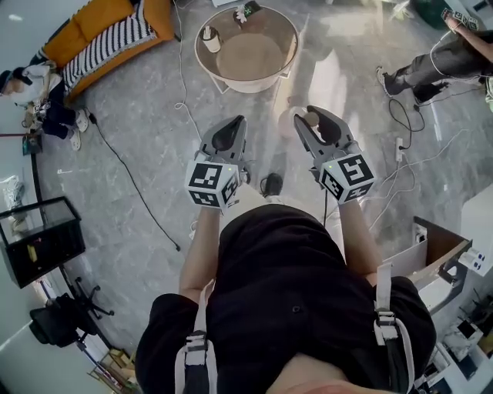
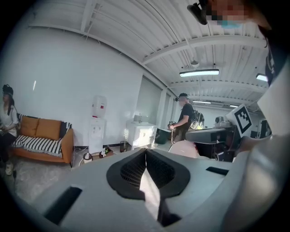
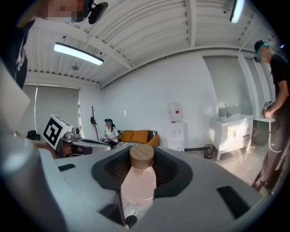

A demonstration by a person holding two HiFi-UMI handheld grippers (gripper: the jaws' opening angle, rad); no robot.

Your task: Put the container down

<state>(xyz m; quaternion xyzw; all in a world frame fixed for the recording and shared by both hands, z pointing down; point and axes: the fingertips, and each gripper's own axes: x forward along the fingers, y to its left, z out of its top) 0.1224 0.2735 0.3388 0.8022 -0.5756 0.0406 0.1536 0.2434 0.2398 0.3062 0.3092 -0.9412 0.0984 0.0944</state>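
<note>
Your right gripper (image 1: 314, 117) held the probably light, slippery pink bottle (image 3: 138, 183) in its jaws by the body, while the left gripper (image 1: 229, 127) had its jaws closed and empty.

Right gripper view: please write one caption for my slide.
The right claw holds a pale pink bottle with a round wooden cap.

The container (image 3: 134, 179) is sitting between the jaws of the right gripper (image 1: 310, 120), its cap lying toward the jaw tips. The left gripper (image 1: 233, 128) is hanging just beside it on the left. A round table (image 1: 250, 58) is standing ahead of both grippers. A sofa (image 1: 100, 19) is sitting ahead and well to the left of the left gripper, and a glass case (image 1: 42, 238) is standing behind it, further left.
</note>
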